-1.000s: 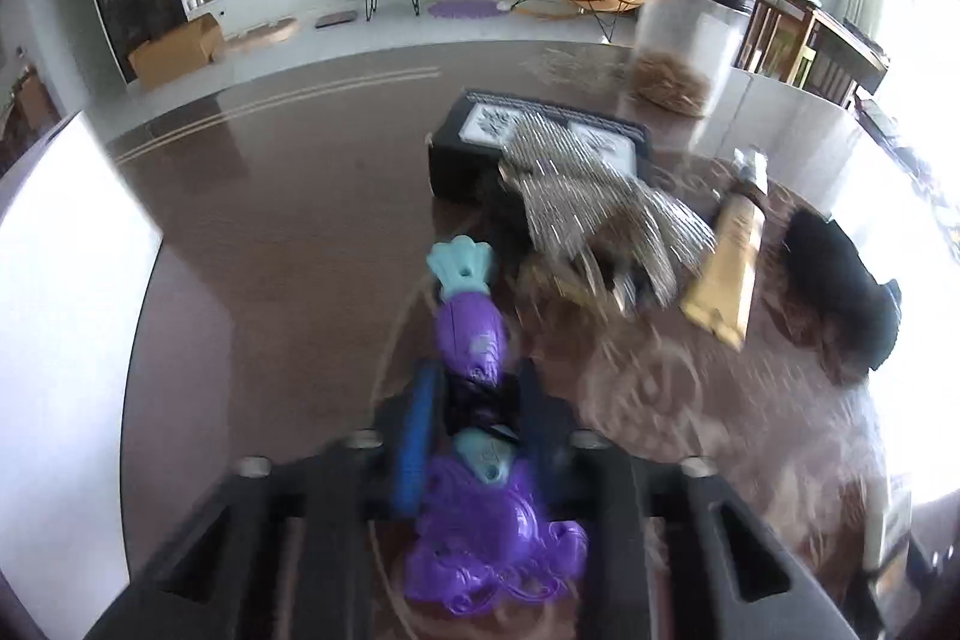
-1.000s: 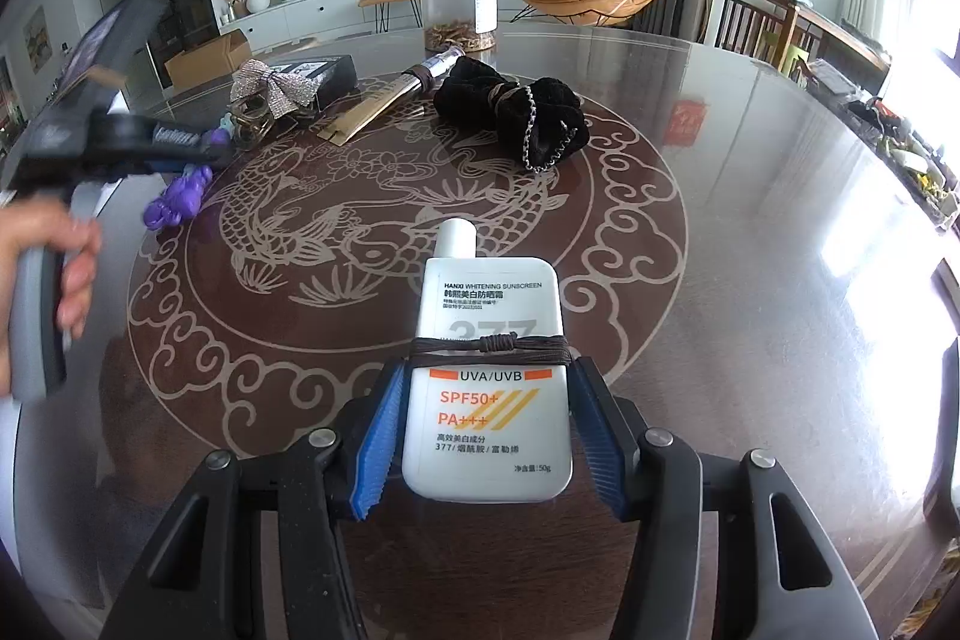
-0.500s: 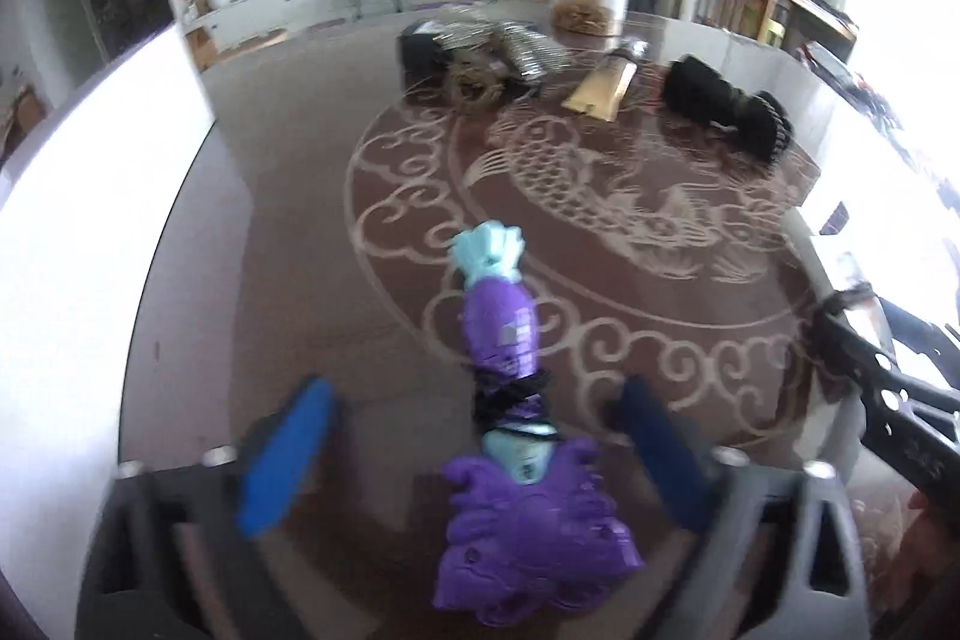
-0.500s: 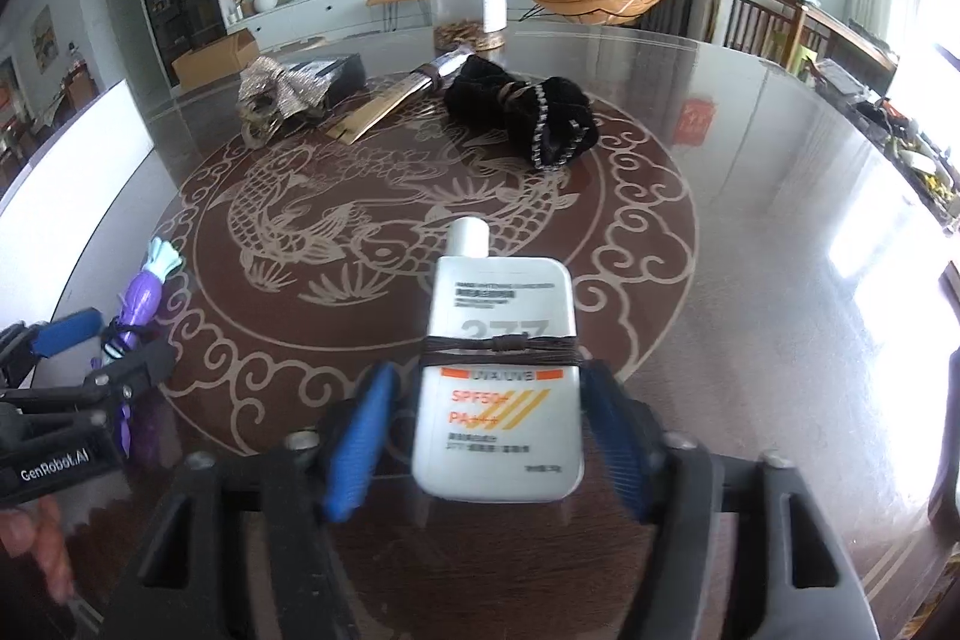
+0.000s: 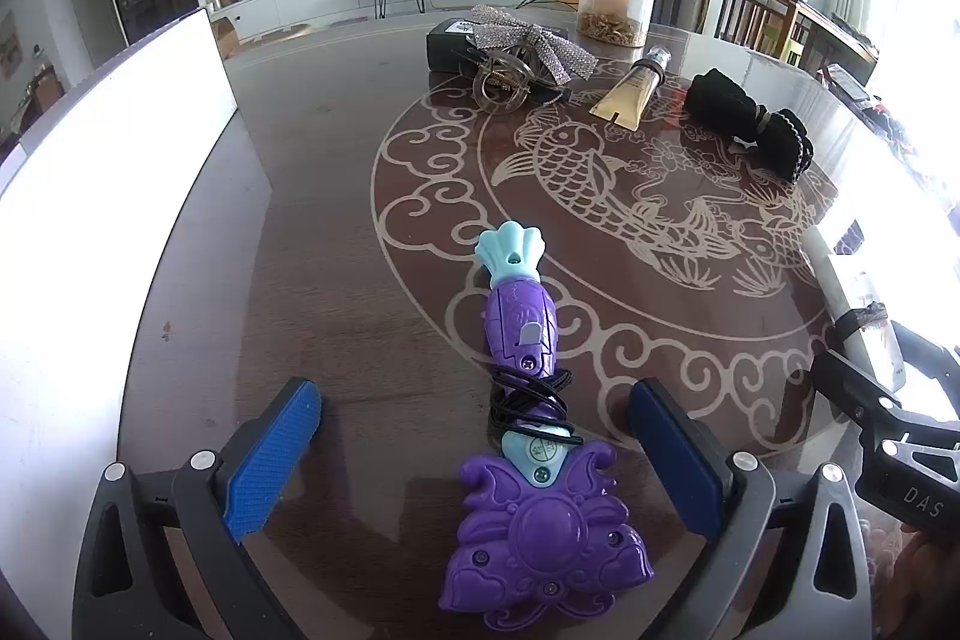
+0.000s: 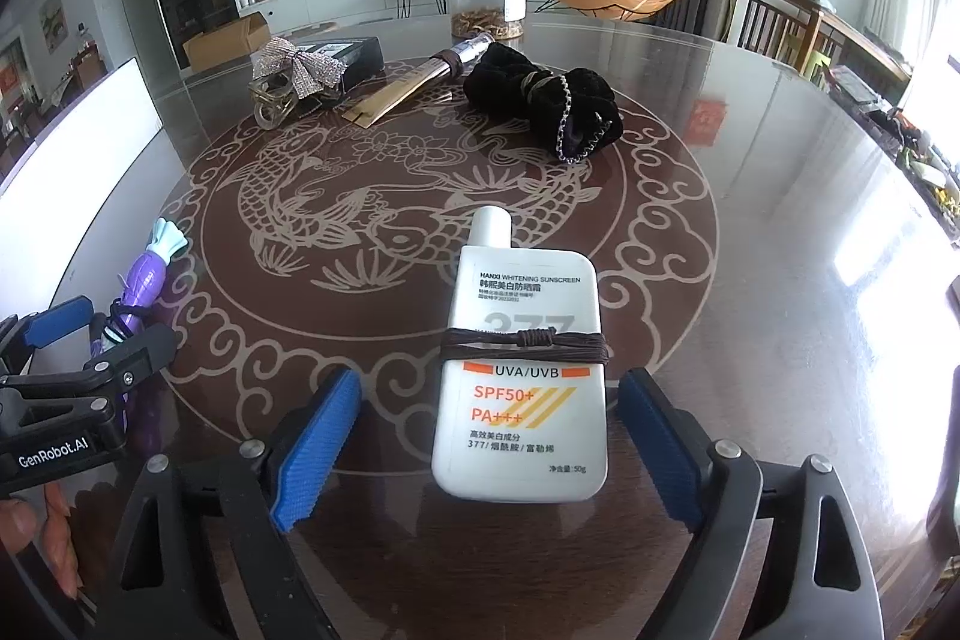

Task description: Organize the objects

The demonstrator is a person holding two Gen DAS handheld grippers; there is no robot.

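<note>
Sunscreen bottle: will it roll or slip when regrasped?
The sunscreen bottle looks flat-sided and lies flat, so rolling seems unlikely. Its glossy plastic may slip, though the cord band could add grip. Probably light and fairly stiff.

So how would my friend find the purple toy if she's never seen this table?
Look at the round table with the fish pattern. The purple toy lies flat near its edge, between the open pads of the left gripper. It's the only purple thing: it has a pale blue shell-shaped tip and a black cord wound round its middle.
</note>
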